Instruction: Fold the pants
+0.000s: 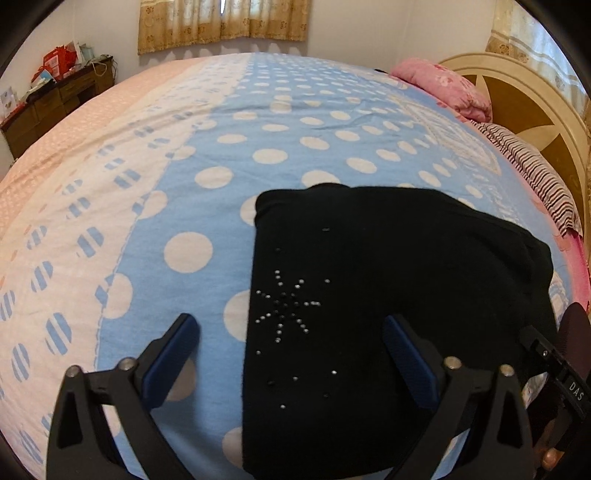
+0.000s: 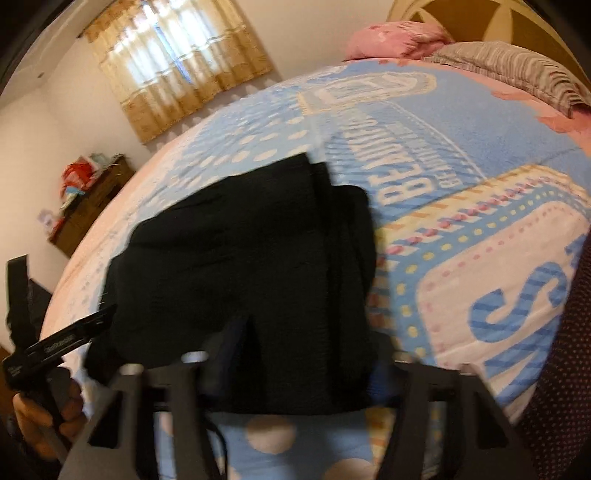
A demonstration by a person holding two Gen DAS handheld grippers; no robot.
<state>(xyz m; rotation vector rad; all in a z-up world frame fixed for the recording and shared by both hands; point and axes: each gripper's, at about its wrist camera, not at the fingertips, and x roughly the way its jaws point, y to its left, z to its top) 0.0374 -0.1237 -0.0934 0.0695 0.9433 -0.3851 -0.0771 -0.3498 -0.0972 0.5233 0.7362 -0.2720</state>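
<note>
Black pants (image 1: pixel 388 277), folded into a thick rectangle with a rhinestone star on top, lie on the blue dotted blanket (image 1: pixel 288 125). My left gripper (image 1: pixel 291 345) stands open over their left edge, one finger above the blanket and the other above the black cloth. In the right wrist view the picture is blurred. The pants (image 2: pixel 240 258) fill the middle, and their near end lies between the fingers of my right gripper (image 2: pixel 303 363). Whether the pads press on the cloth is unclear. A hand (image 2: pixel 40 417) holds the left gripper at the left edge.
The bed fills both views. A pink pillow (image 1: pixel 443 85) and a striped pillow (image 1: pixel 528 173) lie against the cream headboard (image 1: pixel 517 92) on the right. A cluttered wooden desk (image 1: pixel 55 99) stands by the far wall, left of a curtained window (image 1: pixel 221 26).
</note>
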